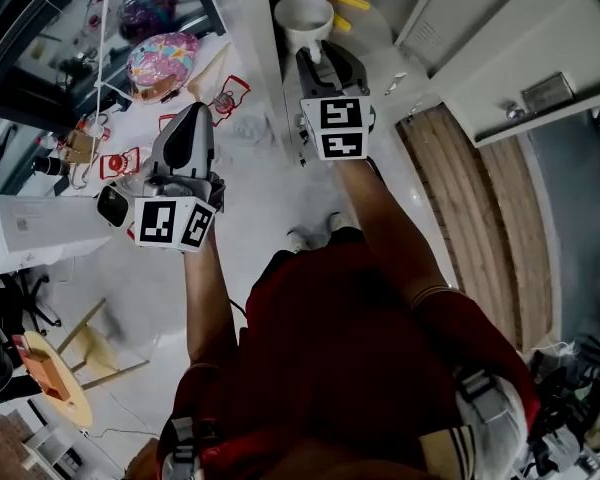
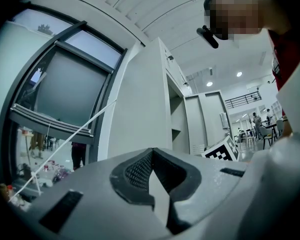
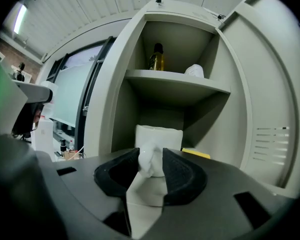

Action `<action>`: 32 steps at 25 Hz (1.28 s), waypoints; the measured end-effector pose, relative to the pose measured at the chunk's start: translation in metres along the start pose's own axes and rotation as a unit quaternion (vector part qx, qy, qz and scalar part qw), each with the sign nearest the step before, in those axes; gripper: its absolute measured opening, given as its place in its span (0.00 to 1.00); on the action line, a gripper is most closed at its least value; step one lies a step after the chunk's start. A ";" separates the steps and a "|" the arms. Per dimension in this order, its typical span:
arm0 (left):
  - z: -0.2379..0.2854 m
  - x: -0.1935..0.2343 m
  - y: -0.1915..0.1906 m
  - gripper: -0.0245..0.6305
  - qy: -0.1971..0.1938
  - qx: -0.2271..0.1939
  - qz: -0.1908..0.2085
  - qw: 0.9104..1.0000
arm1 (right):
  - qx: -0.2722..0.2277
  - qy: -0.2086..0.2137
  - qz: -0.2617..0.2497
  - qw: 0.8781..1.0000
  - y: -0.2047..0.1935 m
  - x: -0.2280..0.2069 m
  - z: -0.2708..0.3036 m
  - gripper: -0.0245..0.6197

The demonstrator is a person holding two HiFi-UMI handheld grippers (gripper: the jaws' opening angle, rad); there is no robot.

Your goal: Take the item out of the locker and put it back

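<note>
right gripper view: btl [image 3: 157, 58] above mug [image 3: 159, 135]

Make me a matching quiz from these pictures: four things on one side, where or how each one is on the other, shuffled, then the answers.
1 amber bottle
2 white mug
3 yellow item
4 left gripper

A lower shelf, handle gripped by the right gripper
B jaws together, empty
C upper shelf
D lower shelf, beside the mug

Pairs: 1-C, 2-A, 3-D, 4-B
</note>
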State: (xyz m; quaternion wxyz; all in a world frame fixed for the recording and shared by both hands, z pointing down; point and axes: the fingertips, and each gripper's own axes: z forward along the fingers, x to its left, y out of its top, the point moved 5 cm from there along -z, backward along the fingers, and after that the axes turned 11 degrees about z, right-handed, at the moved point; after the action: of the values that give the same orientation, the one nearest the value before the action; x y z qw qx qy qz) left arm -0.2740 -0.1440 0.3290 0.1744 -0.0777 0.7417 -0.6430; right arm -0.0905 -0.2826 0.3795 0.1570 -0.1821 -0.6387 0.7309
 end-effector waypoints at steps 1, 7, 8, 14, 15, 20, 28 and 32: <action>0.002 -0.001 -0.001 0.05 0.002 0.001 -0.001 1.000 | 0.001 0.002 -0.004 1.000 0.000 -0.002 0.000 0.24; 0.009 -0.010 -0.008 0.05 0.016 0.009 -0.007 1.000 | 0.011 0.019 -0.015 1.000 0.001 -0.022 0.001 0.16; 0.010 -0.011 -0.009 0.05 0.018 0.011 -0.007 1.000 | 0.013 0.023 -0.017 1.000 0.001 -0.025 0.001 0.16; 0.015 -0.019 -0.014 0.05 0.027 0.021 -0.006 0.999 | 0.021 0.046 -0.008 0.999 0.001 -0.045 0.003 0.14; 0.015 -0.019 -0.015 0.05 0.029 0.022 -0.006 0.999 | 0.021 0.051 -0.003 0.998 0.001 -0.047 0.004 0.14; 0.018 -0.023 -0.018 0.05 0.034 0.032 -0.006 0.999 | 0.025 0.078 0.030 0.996 0.003 -0.055 0.009 0.12; 0.024 -0.034 -0.014 0.05 0.034 0.037 0.005 0.999 | 0.006 0.099 0.047 0.994 0.004 -0.060 0.009 0.11; 0.028 -0.040 -0.014 0.05 0.031 0.040 0.008 0.999 | 0.001 0.107 0.046 0.993 0.007 -0.062 0.010 0.11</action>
State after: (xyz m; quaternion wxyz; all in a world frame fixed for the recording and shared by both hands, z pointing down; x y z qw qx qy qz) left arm -0.2287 -0.1584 0.3462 0.1596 -0.0448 0.7212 -0.6725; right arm -0.0404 -0.3212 0.3781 0.1912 -0.2881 -0.6087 0.7141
